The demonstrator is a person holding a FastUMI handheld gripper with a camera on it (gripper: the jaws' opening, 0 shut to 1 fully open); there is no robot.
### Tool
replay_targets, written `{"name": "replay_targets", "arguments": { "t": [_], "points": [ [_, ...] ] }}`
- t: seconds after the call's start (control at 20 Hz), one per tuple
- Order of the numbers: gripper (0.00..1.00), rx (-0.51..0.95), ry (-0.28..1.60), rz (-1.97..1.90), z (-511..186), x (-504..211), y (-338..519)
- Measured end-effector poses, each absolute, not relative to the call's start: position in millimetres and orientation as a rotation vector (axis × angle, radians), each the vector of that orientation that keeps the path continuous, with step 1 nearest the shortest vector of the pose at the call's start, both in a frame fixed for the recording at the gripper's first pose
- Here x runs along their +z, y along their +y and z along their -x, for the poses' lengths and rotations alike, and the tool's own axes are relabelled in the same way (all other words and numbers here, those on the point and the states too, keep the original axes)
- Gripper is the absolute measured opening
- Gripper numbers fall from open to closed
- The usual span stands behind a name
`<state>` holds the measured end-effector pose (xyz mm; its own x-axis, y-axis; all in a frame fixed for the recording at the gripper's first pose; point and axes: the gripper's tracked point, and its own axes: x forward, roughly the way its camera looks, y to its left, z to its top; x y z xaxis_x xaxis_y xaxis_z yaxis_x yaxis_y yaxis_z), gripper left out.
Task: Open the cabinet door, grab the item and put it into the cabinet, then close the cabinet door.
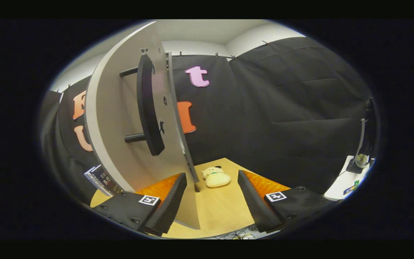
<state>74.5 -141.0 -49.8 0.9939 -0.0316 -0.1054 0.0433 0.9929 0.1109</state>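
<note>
The claw [212, 201] stands wide, its two fingers [169, 203] well apart with nothing held between them. Each finger carries a small square black-and-white marker on its upper face; the markers bear a pattern, not readable writing. The left finger sits just beside the lower edge of the cabinet door [120, 118], which swings out edge-on toward the camera; whether finger and door touch cannot be told. The right finger has bare worktop [221, 212] on both sides of it.

Between the fingers runs an open strip of pale wooden worktop, leading straight ahead to the item, a small cream plush toy [215, 177] lying on the worktop just beyond the fingertips and just right of the door's bottom corner. The toy lies apart from both fingers.

The door is a grey panel with a long dark handle [148, 108] standing off it on two dark posts; small dark cut-out shapes dot the panel near the handle. Its free edge narrows the room on the left side of the claw.

Left of the door, low down, a stack of books [101, 178] shows printed spines too small to read. Far right, a white stand [347, 178] rests against the black cloth wall [293, 108].
</note>
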Motion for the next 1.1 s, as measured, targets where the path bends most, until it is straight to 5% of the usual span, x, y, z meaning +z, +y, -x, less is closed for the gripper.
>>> {"name": "replay_targets", "arguments": {
  "t": [1.1],
  "points": [
    [0.94,0.151,0.147,0.017,-177,-87,80]
  ]
}}
